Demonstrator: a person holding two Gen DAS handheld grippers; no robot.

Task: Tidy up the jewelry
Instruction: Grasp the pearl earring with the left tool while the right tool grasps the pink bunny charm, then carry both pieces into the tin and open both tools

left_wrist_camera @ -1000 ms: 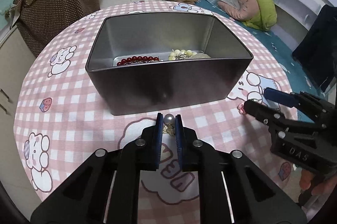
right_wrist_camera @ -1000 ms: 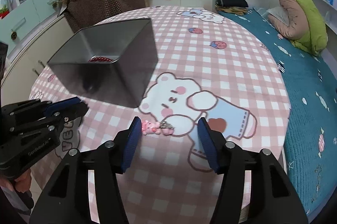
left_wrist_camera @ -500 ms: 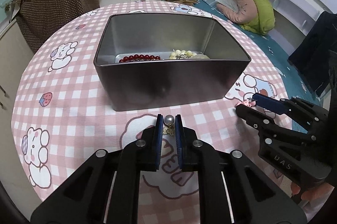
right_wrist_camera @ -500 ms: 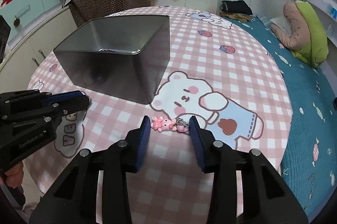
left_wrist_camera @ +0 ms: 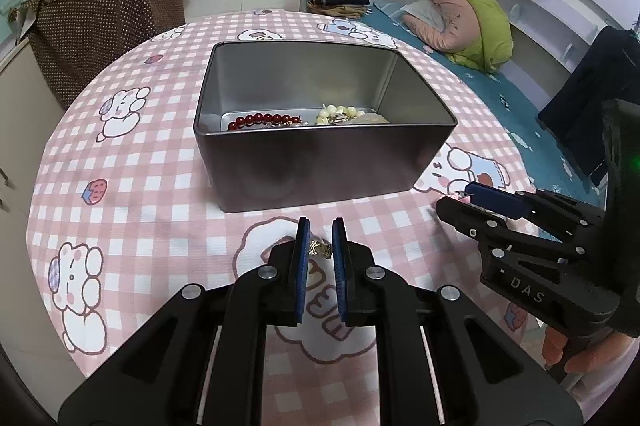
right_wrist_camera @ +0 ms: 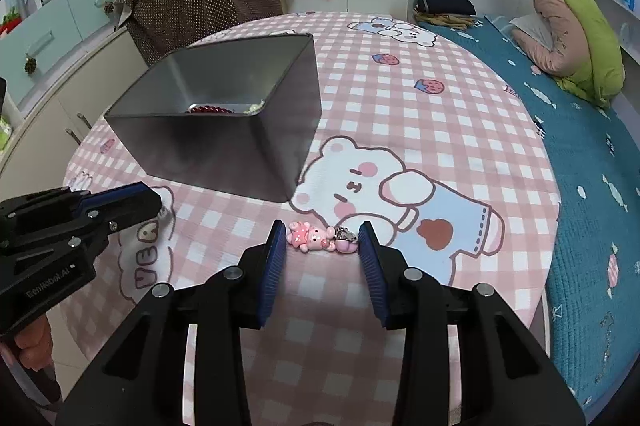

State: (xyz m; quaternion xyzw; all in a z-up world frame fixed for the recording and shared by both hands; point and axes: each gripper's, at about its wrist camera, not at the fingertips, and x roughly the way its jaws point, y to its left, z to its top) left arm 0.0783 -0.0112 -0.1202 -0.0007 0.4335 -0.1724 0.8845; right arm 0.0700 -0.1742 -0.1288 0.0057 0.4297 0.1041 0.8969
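A dark metal tin (left_wrist_camera: pixel 320 161) stands open in the middle of the round table, and the right wrist view shows the same tin (right_wrist_camera: pixel 224 145) at the left. Inside lie a red bead bracelet (left_wrist_camera: pixel 260 119) and a cream bead bracelet (left_wrist_camera: pixel 340 113). My left gripper (left_wrist_camera: pixel 320 226) is shut on a small pearl-and-gold piece (left_wrist_camera: pixel 320 248), held just above the cloth in front of the tin. My right gripper (right_wrist_camera: pixel 322 234) has its pads pressed on both ends of a pink bear charm (right_wrist_camera: pixel 310 236) that rests on the tablecloth, right of the tin.
The pink checked tablecloth (right_wrist_camera: pixel 400 113) covers the round table. A brown dotted bag (left_wrist_camera: pixel 100 17) stands behind it on the left. A teal bed (right_wrist_camera: pixel 592 185) with a green and pink cushion runs along the right. A hand holds each gripper handle.
The right jaws have closed in from wide apart onto the pink bear charm. The left gripper, still shut on its piece, has drawn back a little from the tin.
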